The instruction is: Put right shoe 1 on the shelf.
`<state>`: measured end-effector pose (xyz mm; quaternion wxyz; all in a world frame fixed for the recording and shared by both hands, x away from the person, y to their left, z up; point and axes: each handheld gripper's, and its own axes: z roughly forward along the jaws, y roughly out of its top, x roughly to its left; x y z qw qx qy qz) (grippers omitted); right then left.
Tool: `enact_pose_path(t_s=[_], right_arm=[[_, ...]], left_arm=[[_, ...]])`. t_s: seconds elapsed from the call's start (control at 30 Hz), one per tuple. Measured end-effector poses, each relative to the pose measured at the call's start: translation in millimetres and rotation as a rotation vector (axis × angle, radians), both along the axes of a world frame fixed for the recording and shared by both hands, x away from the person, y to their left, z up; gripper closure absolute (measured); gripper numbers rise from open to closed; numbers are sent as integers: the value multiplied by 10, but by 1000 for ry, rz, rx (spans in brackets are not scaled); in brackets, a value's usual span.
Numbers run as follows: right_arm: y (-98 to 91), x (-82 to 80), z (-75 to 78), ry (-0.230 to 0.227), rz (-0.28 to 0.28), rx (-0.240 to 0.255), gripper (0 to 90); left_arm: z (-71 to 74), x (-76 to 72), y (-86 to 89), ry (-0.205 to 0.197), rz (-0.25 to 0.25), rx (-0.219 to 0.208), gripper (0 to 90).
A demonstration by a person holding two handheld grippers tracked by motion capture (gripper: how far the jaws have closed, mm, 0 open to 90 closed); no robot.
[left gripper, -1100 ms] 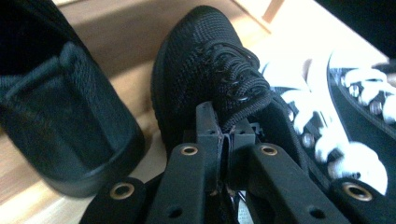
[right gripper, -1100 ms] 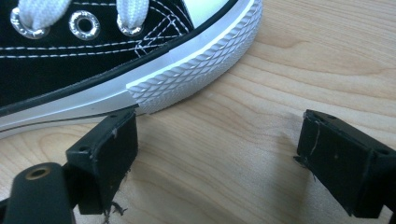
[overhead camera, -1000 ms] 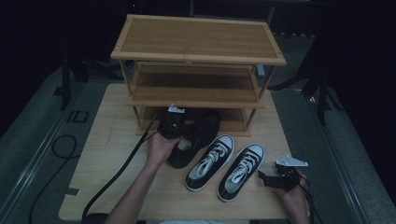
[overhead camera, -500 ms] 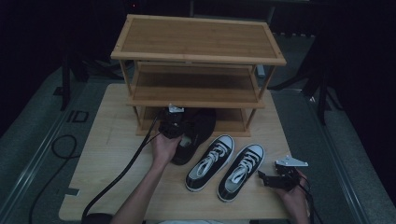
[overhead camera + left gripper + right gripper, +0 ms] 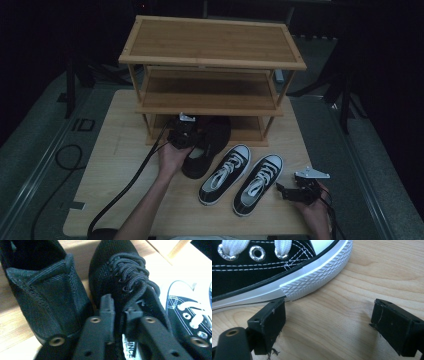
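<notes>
The left gripper (image 5: 184,131) sits at centre frame in the high view, at the front edge of the rack's bottom shelf. Its jaws have just been opening: they stand a modest way apart. In the left gripper view the tongue and label of the laced black shoe (image 5: 125,287) lie between them, and the pads no longer appear to press on the fabric. The grip is judged released.

The rack (image 5: 210,65) is the largest item, a three-tier bamboo unit at upper centre of the high view, standing on the table (image 5: 110,165).

The black shoes (image 5: 207,145) lie at centre, toes under the bottom shelf, heels projecting onto the table. A second black shoe (image 5: 42,295) lies just beside the laced one, at left in the left gripper view.

Since a second ago the left hand (image 5: 172,157) and the black shoes sit slightly further up the frame, closer under the shelf. Combined with the opening jaws, this indicates that placement of this pair is at or near completion.

The sneakers (image 5: 242,177), black with white laces, lie at lower centre right of the high view, side by side and untouched; they are judged the next items to shelve.

The right gripper (image 5: 295,192) rests at lower right, jaws wide apart and holding nothing. In the right gripper view one pad (image 5: 270,320) stands just beside the nearer sneaker's (image 5: 287,272) white sole.
</notes>
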<state>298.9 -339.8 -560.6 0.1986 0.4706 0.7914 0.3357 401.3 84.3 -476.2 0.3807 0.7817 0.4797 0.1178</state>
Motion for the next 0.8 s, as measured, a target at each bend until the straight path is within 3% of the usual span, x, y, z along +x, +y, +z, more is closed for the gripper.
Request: enact_pose_path(t_s=[0.17,0.37,0.57,0.63,0.8], right_arm=[[0,0,0,0,0,0,122],[0,0,0,0,0,0,122],[-1,1,0,-2,2,-1,122],[0,0,0,0,1,0,122],[0,0,0,0,0,0,122]], left_arm=[[136,-132,63,-49,-36,4,712],[254,-391,256,-92,-82,51,723],[201,-600,448,-87,-88,91,843],[136,-658,484,-73,-90,116,894],[-70,-774,504,-17,-122,159,900]])
